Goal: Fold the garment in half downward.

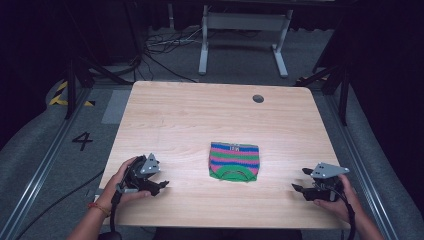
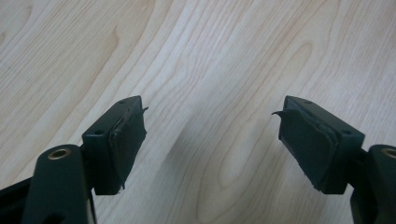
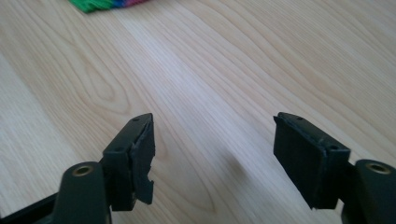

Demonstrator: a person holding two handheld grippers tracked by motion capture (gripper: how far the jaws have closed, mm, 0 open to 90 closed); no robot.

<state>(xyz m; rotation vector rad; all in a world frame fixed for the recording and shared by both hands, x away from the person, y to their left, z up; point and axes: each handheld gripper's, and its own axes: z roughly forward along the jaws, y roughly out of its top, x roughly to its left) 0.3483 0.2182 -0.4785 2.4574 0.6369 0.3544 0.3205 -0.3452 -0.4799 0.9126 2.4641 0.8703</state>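
Observation:
A folded knit garment point(image 1: 234, 161) with pink, blue and green stripes lies flat on the wooden table point(image 1: 200, 115), slightly right of its middle and toward the front. My left gripper point(image 1: 159, 183) rests near the front left edge, well to the left of the garment, its jaws open with nothing but bare wood between them point(image 2: 212, 126). My right gripper point(image 1: 303, 180) sits near the front right edge, pointing left toward the garment, also open and holding nothing point(image 3: 212, 140). A green and pink corner of the garment point(image 3: 105, 3) peeks in at the top of the right gripper view.
A small round grommet hole point(image 1: 258, 98) sits near the table's far right edge. Beyond the table stand a white desk frame point(image 1: 243, 37) and loose cables point(image 1: 165, 47) on grey carpet. A "4" marking point(image 1: 82, 140) shows on the floor at left.

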